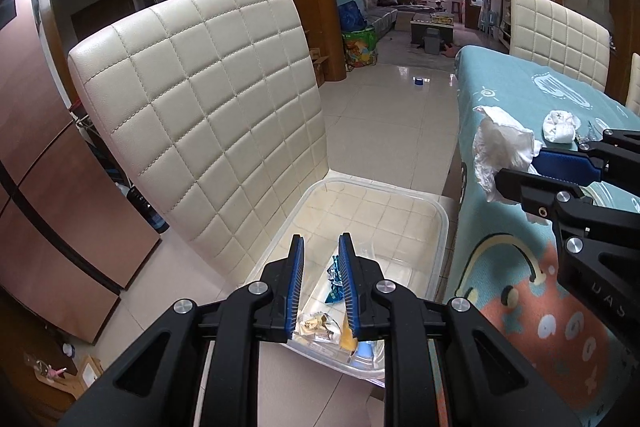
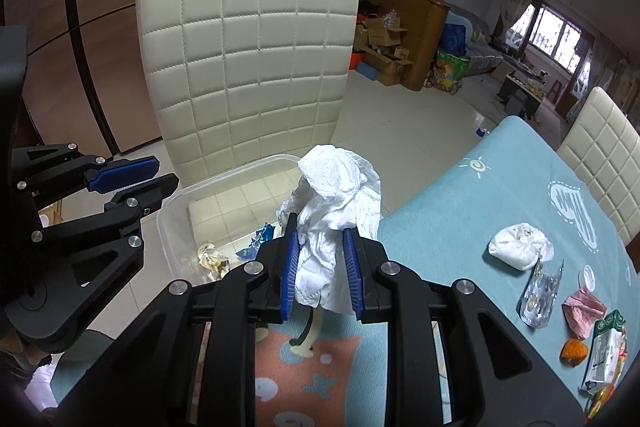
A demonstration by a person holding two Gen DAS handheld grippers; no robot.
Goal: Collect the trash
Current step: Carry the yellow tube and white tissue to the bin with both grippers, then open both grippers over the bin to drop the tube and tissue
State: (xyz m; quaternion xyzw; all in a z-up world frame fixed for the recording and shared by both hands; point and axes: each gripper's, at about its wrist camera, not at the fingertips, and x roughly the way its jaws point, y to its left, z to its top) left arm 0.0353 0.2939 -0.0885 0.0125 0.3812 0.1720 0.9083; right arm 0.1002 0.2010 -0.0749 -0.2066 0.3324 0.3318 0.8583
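The right gripper (image 2: 322, 267) is clamped on a crumpled tissue (image 2: 336, 195), the bin (image 2: 172, 223) ahead-left already holds wrappers, the left gripper (image 1: 322, 287) stands apart and empty, and more trash (image 2: 520, 245) waits right.

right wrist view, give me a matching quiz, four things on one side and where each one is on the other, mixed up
Things:
1. crumpled tissue
2. clear bin
3. orange peel
4. blue wrapper

Places:
a. on the chair seat
b. inside the bin
c. between the right gripper fingers
d. on the tablecloth, far right

Pairs: 1-c, 2-a, 3-d, 4-b
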